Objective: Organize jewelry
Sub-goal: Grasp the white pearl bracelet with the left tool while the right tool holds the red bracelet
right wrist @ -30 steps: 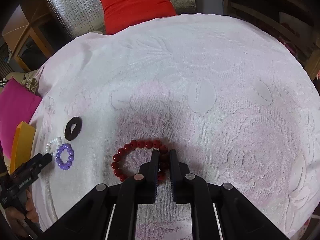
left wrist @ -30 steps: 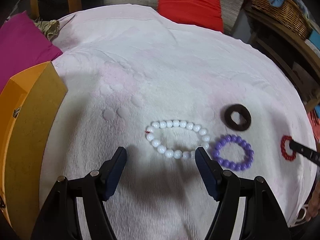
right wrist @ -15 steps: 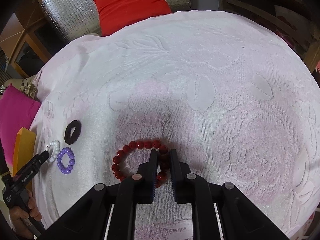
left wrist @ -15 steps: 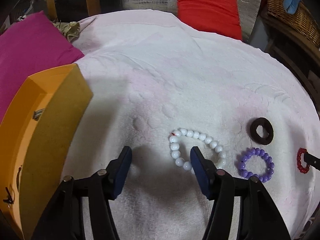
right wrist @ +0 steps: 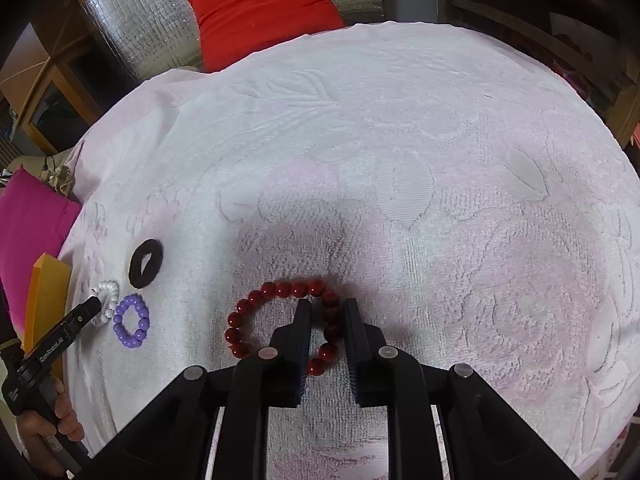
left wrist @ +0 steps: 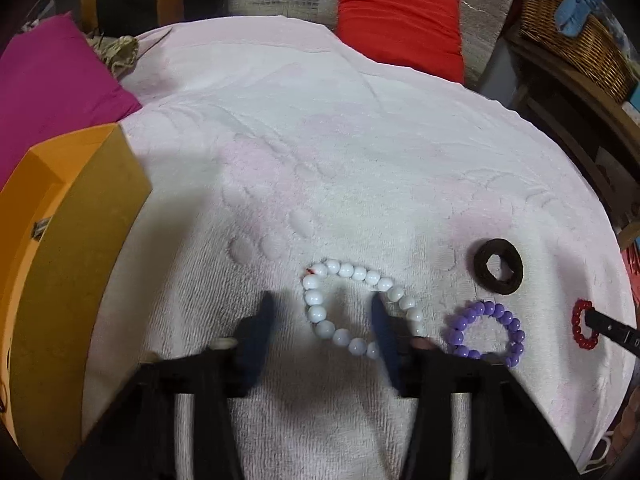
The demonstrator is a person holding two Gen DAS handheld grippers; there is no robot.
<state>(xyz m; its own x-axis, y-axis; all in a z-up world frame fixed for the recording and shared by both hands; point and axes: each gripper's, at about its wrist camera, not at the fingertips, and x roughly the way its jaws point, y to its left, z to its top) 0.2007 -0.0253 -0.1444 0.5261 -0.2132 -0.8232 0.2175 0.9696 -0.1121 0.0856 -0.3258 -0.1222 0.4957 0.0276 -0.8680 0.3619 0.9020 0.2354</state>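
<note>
**Two bracelets, two half-made grips**

Pink embossed towel (right wrist: 440, 160) covers the table. My left gripper (left wrist: 320, 320) has just been closing astride the white bead bracelet (left wrist: 344, 270), pads not yet pressing. My right gripper (right wrist: 325, 312) has just been opening, the red bead bracelet (right wrist: 280, 290) loose between its jaws. Round beads could roll and squirt out. I cannot see inside the orange box (left wrist: 72, 248) at the left.

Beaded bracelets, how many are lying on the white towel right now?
3. The white bracelet is between the left gripper's fingers, the purple bracelet lies just beside it, and the red bracelet is at the right gripper. None seems hidden.
</note>
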